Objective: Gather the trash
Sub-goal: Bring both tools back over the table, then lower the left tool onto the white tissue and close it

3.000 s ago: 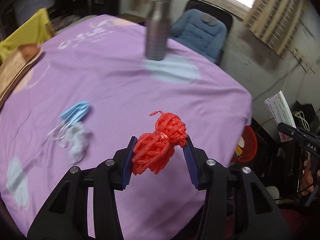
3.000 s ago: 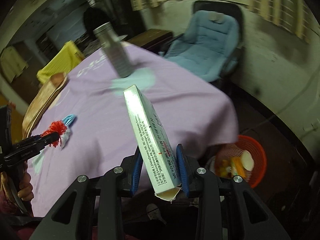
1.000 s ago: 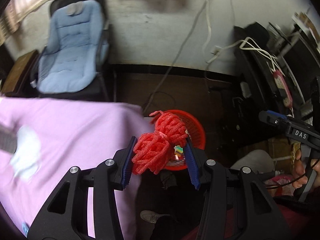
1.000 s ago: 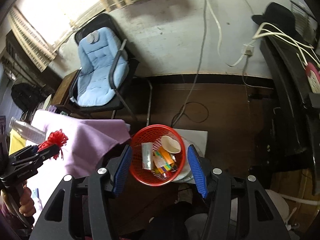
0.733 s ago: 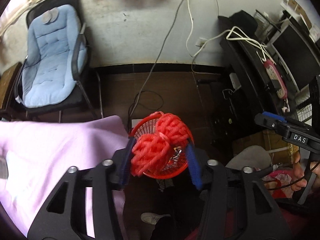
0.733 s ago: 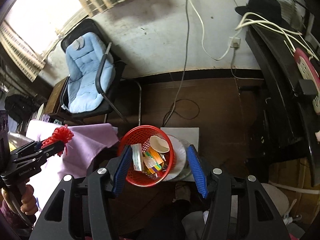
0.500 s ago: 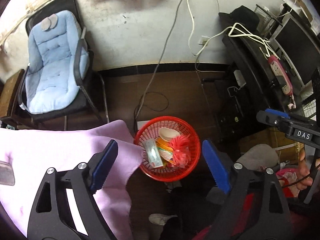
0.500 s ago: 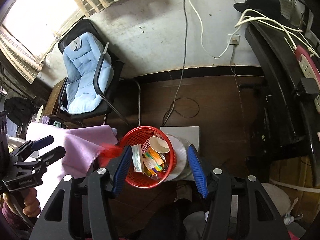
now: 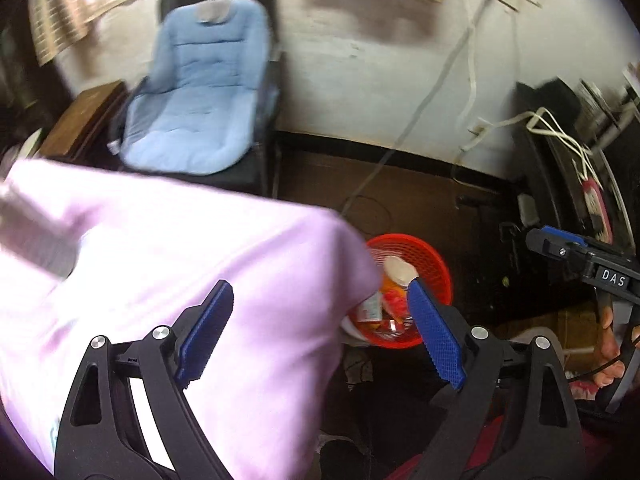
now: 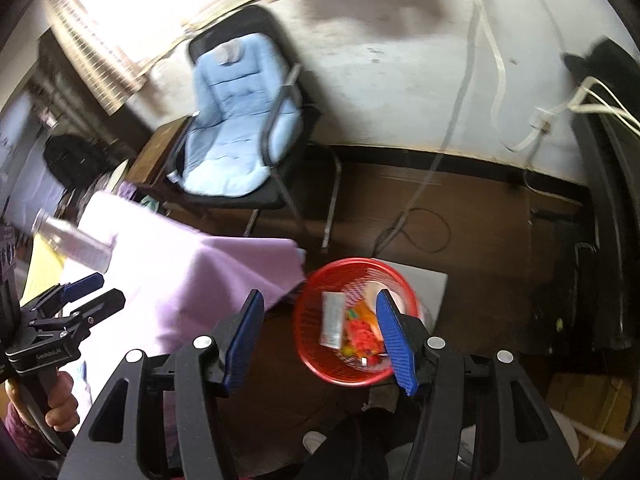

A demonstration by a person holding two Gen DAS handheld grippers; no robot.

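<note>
Both tongs stand released with nothing between their blue pads. The left tongs (image 9: 320, 336) hang over the corner of the purple-draped tabletop (image 9: 168, 264), the red basket (image 9: 434, 258) showing past their right pad. The right tongs (image 10: 320, 340) hover above that basket (image 10: 316, 344). Inside it lie a white carton (image 10: 332, 320) and, blurred, what seems to be the red foam netting (image 10: 358, 334).

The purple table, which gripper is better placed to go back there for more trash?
Probably left. The left gripper, jaws open and empty, hangs partly over the purple tablecloth; the right gripper, also empty, hangs above the red basket, beside the cloth's edge.
</note>
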